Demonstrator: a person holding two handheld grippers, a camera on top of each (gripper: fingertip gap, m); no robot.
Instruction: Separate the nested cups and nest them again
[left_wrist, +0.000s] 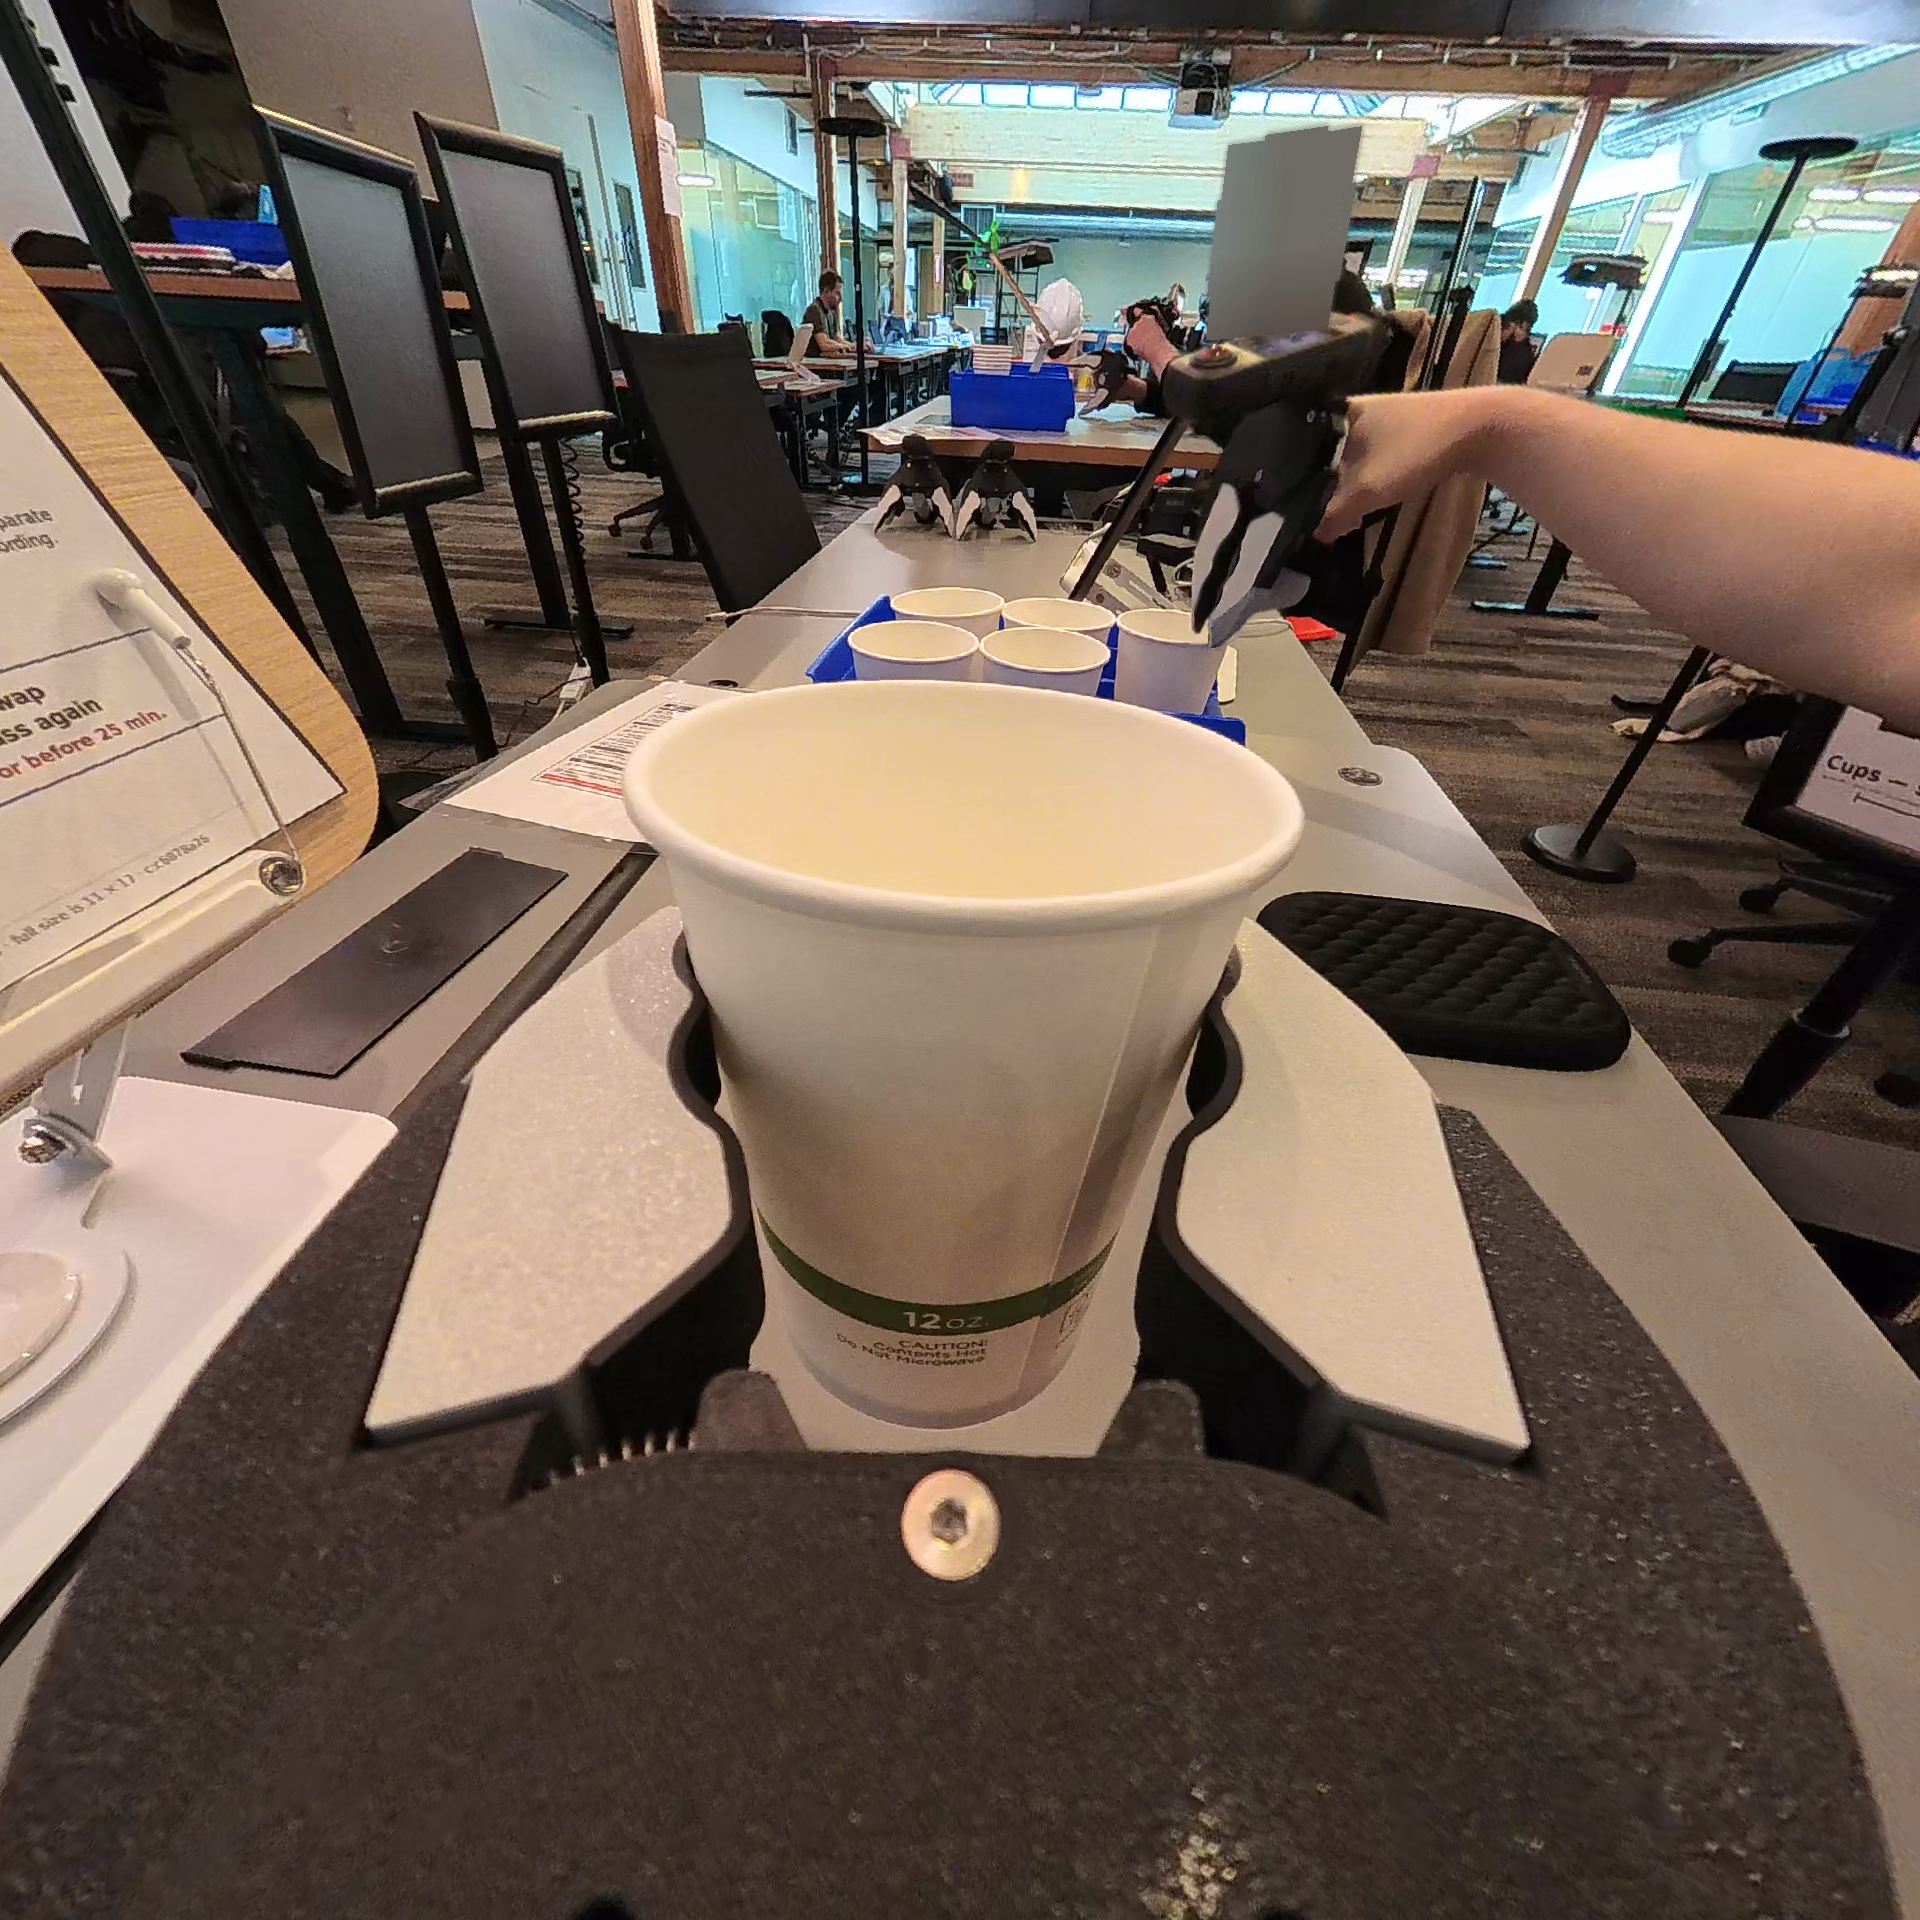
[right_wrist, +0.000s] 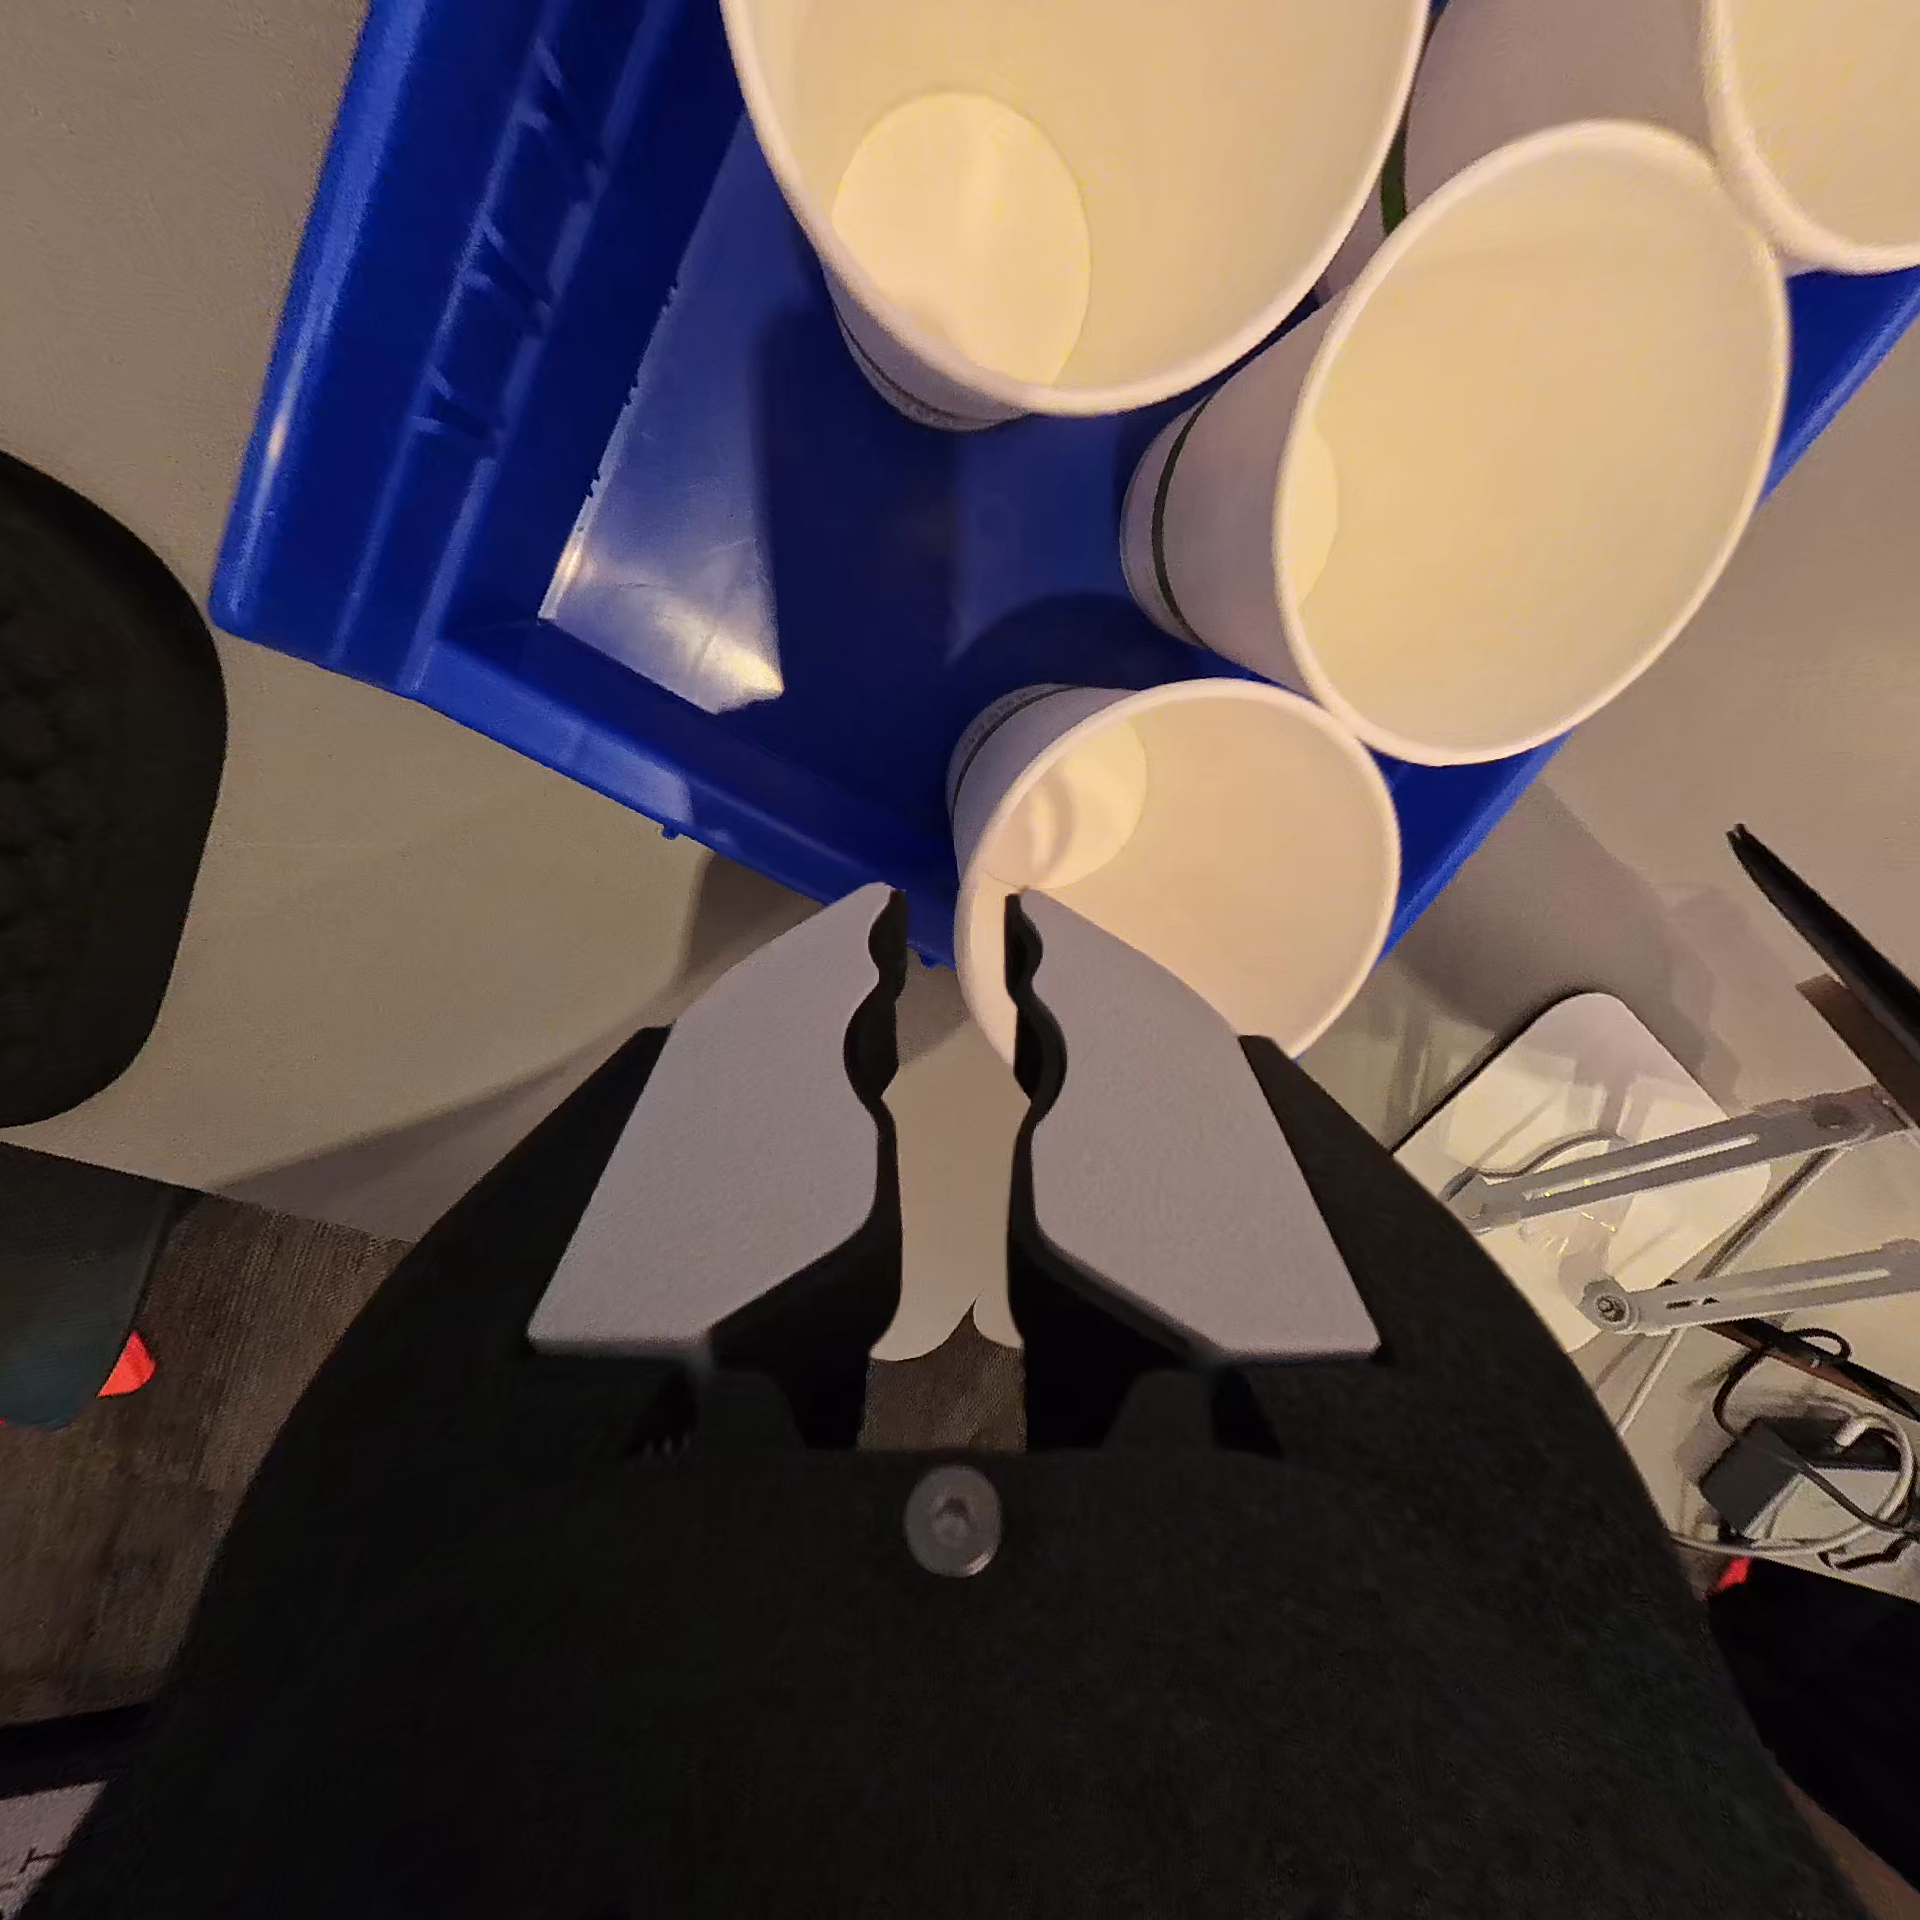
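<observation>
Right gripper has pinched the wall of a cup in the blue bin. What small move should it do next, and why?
Probably lift straight up. The right gripper is shut on the near cup, one of its fingers inside the rim and one outside, denting the wall. The cup is in the blue bin beside other cups.

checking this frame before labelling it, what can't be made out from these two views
- Left wrist view: whether the held cup is one cup or a nested stack; its wall hides the inside, and its base hides the fingertips.
- Left wrist view: floor of the blue bin; the held cup blocks it.
- Right wrist view: top-right cup is cut off by the frame's edge.
- Right wrist view: the pinched cup's outer wall; a finger covers it.
</observation>
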